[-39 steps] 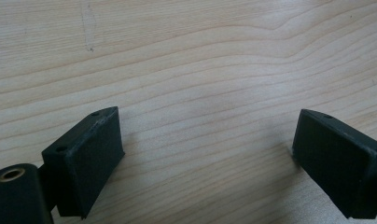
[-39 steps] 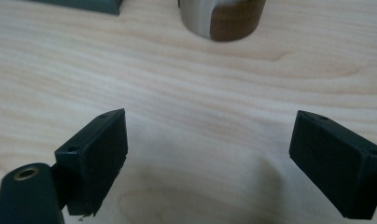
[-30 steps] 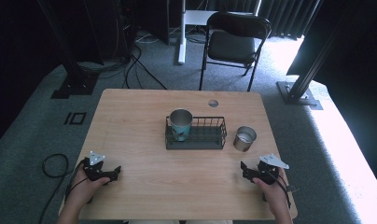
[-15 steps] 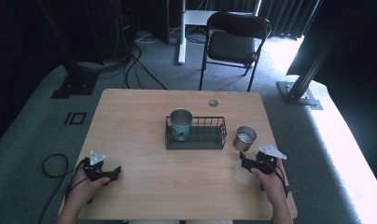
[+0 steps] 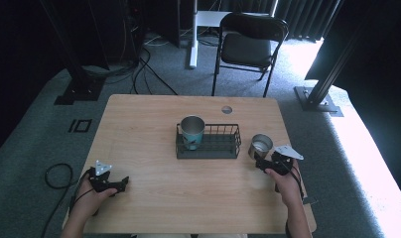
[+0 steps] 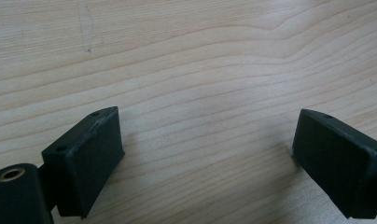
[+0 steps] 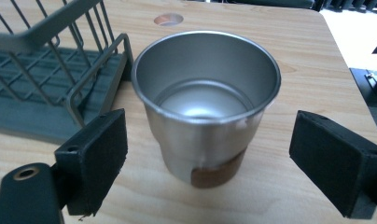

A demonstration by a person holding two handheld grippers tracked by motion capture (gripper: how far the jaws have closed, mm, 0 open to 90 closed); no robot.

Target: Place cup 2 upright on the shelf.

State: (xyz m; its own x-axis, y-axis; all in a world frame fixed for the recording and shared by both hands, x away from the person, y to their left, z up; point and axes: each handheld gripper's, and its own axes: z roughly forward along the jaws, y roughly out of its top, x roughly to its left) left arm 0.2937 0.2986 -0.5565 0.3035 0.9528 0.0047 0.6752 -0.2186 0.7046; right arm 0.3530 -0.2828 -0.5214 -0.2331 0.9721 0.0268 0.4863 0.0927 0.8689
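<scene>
Right gripper view puts your right gripper (image 7: 207,163) spread wide, its two black pads standing on either side of a steel cup (image 7: 206,105) with clear space left on both sides, so neither pad touches the metal. The cup stands upright on the table (image 7: 289,56), empty, with a brown patch low on its wall. Just beside it, on the view's left, sits the end of a dark wire basket (image 7: 60,70), and a small round hole (image 7: 168,19) in the tabletop lies beyond.

From the high view, your right gripper (image 5: 262,163) rests near the table's right edge, held in your right hand (image 5: 284,179), with the steel cup (image 5: 260,146) directly ahead of its jaws and the grey plate on top pointing outward. The wire basket (image 5: 208,141) lies at the middle of the table, close to the cup's left, and a teal cup (image 5: 192,131) stands upright inside its left end.

Your left gripper (image 6: 207,154) is likewise wide apart and holds nothing; between its pads you see bare wood grain, and the pads sit low over the table (image 6: 186,70). In the high view it (image 5: 123,183) lies near the front left corner under your left hand (image 5: 92,192), well apart from the basket and both cups.
</scene>
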